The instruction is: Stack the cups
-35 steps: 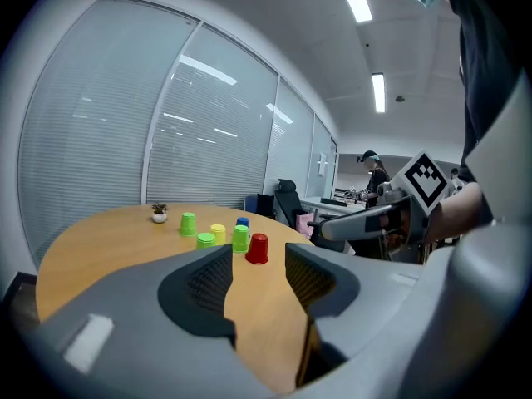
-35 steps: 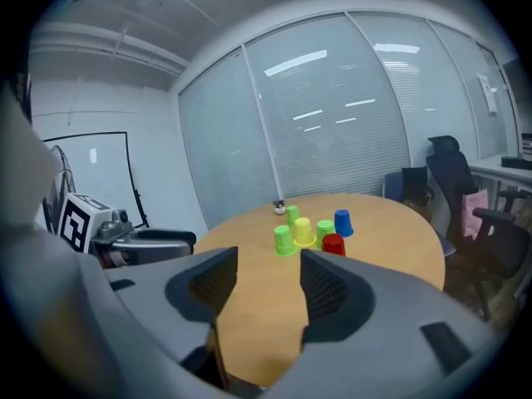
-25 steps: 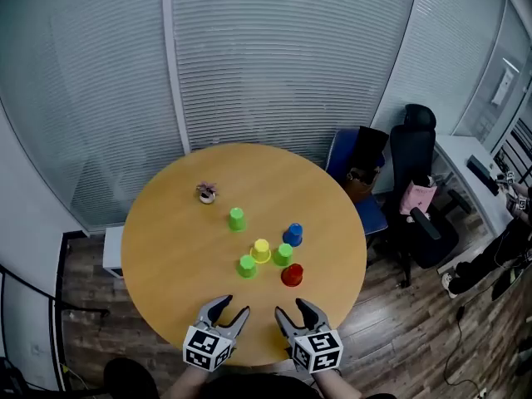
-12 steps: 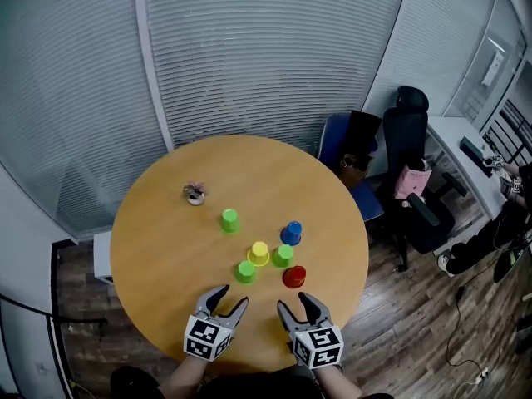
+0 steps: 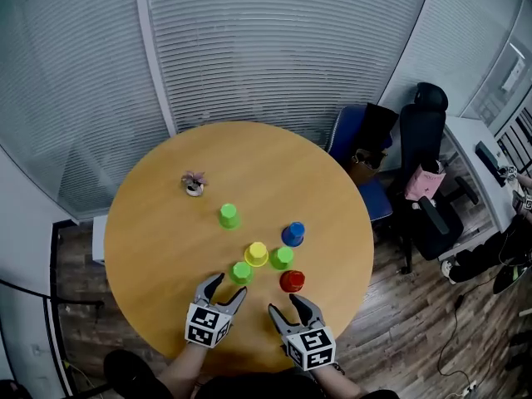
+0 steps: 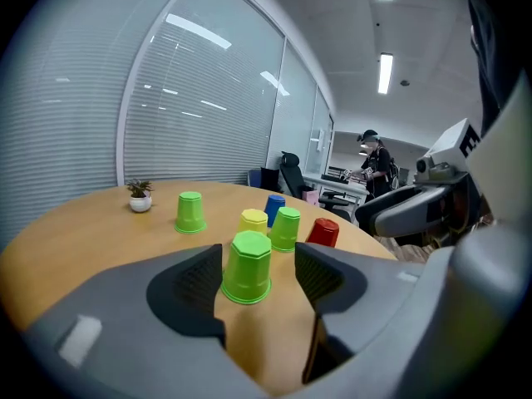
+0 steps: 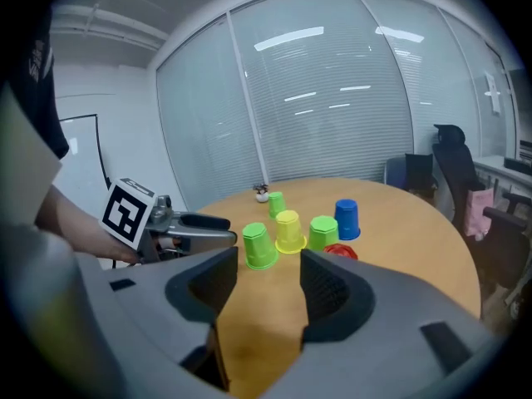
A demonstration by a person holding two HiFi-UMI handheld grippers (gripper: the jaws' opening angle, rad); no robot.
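Head view: six upturned cups stand on the round wooden table (image 5: 158,248). Taking the yellow cup (image 5: 257,253) as reference, the nearest green cup (image 5: 241,273) is just near-left of it, a second green cup (image 5: 283,258) just right, the blue cup (image 5: 293,234) beyond-right, the red cup (image 5: 292,282) near-right, and a third green cup (image 5: 229,216) apart, beyond-left.

Left gripper view: the left gripper (image 6: 258,264) has its jaws apart, having just been opening. The nearest green cup is framed between them, unpressed, possibly just ahead of the tips.

Right gripper view: the right gripper (image 7: 262,285) has its jaws apart and empty, short of the yellow cup.
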